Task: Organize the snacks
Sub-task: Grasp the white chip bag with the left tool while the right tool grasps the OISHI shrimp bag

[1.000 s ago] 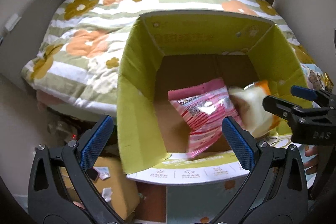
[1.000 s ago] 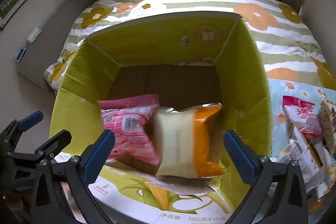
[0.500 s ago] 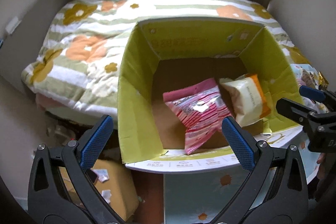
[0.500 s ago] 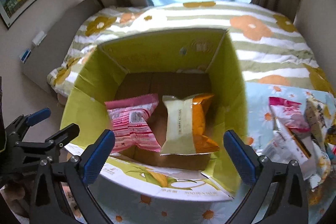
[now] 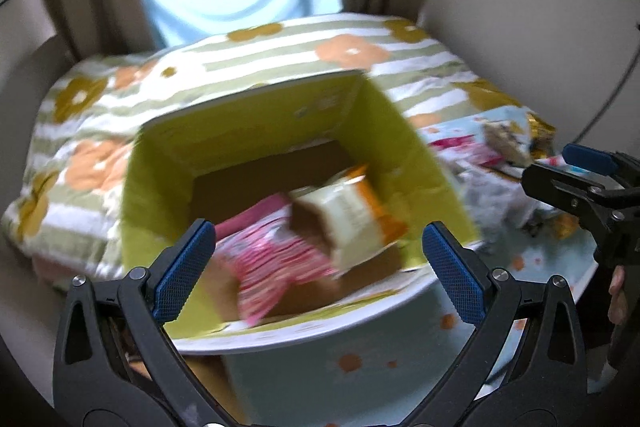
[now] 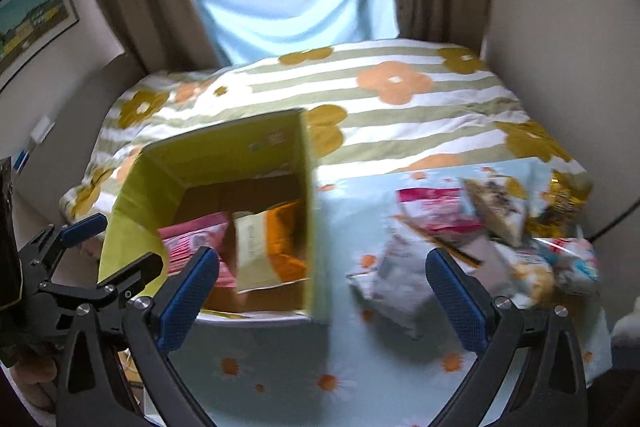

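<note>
While both grippers gape empty, right view alone shows loose snack pile point(image 6: 480, 239), left favours box point(image 5: 256, 131).

The cardboard box point(image 6: 216, 159) is lime-yellow on its flaps and plain brown inside. One snack packet point(image 5: 280, 259) is pink-striped, another packet point(image 6: 268, 247) cream and orange. The tablecloth point(image 6: 280, 359) is pale blue with orange-centred daisies. The quilt point(image 6: 400, 99) has green and white stripes with orange and mustard flowers.

Two packets point(image 6: 240, 251) lie in the box point(image 6: 208, 155); loose snacks point(image 6: 480, 239), blurred, beside it.
</note>
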`<state>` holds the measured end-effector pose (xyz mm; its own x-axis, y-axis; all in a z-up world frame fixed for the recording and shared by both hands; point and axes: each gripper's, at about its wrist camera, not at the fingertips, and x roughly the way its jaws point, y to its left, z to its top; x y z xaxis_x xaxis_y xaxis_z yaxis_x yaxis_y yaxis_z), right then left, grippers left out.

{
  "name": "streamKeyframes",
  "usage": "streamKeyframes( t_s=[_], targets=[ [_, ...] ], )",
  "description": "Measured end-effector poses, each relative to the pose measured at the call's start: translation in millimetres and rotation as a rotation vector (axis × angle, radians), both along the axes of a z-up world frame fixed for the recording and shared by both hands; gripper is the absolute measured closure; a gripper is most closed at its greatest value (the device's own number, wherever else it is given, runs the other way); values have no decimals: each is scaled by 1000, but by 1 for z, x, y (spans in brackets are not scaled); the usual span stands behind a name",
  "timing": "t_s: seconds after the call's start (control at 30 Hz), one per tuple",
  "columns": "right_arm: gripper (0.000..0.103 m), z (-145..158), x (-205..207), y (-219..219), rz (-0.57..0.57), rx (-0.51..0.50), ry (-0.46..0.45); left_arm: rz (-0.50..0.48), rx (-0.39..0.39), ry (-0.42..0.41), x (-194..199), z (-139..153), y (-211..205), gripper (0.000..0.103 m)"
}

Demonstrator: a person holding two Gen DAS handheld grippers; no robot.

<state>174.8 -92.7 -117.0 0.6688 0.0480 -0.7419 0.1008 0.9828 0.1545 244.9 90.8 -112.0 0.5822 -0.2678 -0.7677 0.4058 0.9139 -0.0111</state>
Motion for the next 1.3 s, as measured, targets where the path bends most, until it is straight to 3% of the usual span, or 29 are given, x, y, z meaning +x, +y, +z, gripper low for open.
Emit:
streamKeyframes(
  t_s=[0.37,0.6,0.9,1.1,1.3],
  targets=[
    [0,6,-41,-118,-128,-34,-17,-170,-8,28,-31,-2,-135,1],
    [0,-1,-58,-200,-167,-52,-1,-180,57,86,-34,-31,-212,1],
    [0,-40,-63,-266,-121,-20,82,-100,179,182,-9,-76,-246,1],
    [0,-72,-52,-280,-78,-2,139,-90,264,222,2,-102,-257,1],
    [0,-91,-47,-283,-118,-8,172,-125,307,277,15,-128,-261,1]
  ],
)
